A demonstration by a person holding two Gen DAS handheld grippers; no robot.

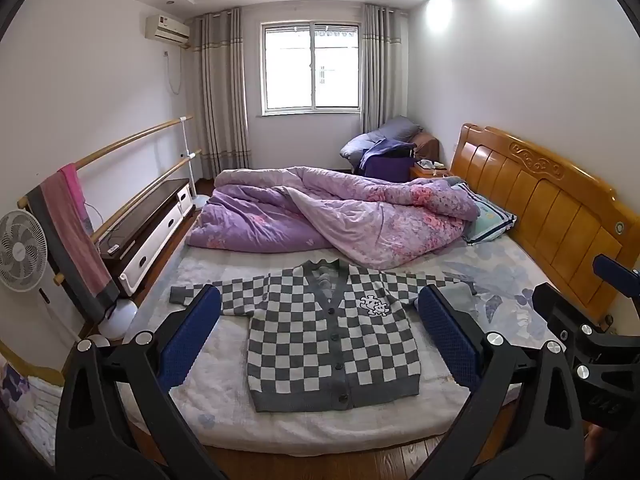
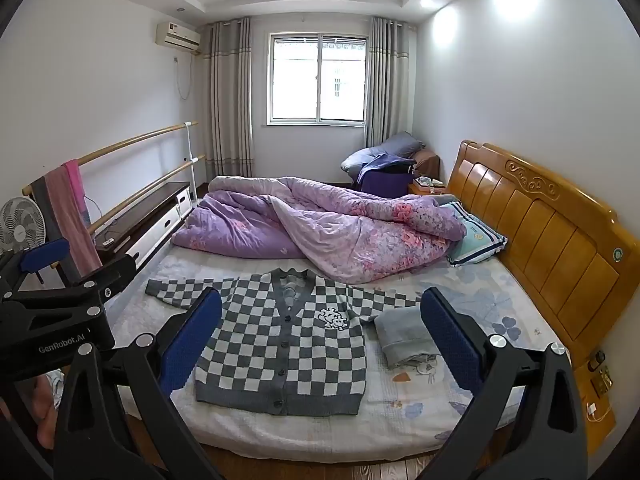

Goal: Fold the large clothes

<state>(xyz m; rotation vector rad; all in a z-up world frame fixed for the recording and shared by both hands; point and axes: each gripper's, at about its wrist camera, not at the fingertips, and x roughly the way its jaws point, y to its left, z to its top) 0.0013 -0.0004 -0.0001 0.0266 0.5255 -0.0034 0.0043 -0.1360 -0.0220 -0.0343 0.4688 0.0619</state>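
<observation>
I have the checkered cardigan (image 1: 332, 332) laid flat, buttoned and face up on the bed (image 1: 224, 408), sleeves spread toward 9 and 3 o'clock, ready for folding. The left gripper (image 1: 320, 336) and right gripper (image 2: 320, 336) both hover with fingers wide apart, holding nothing. The quilt (image 1: 320, 212) crowds the collar at 12; a folded grey cloth (image 2: 404, 336) touches the 3 o'clock sleeve; the near hem has free mattress.

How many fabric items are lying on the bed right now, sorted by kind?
Grey-and-white checkered knit cardigan, spread flat: 1
Folded pale grey-blue garment: 1
Purple floral quilt, bunched up: 1
Pale blue striped pillow by the headboard: 1
Total: 4
</observation>
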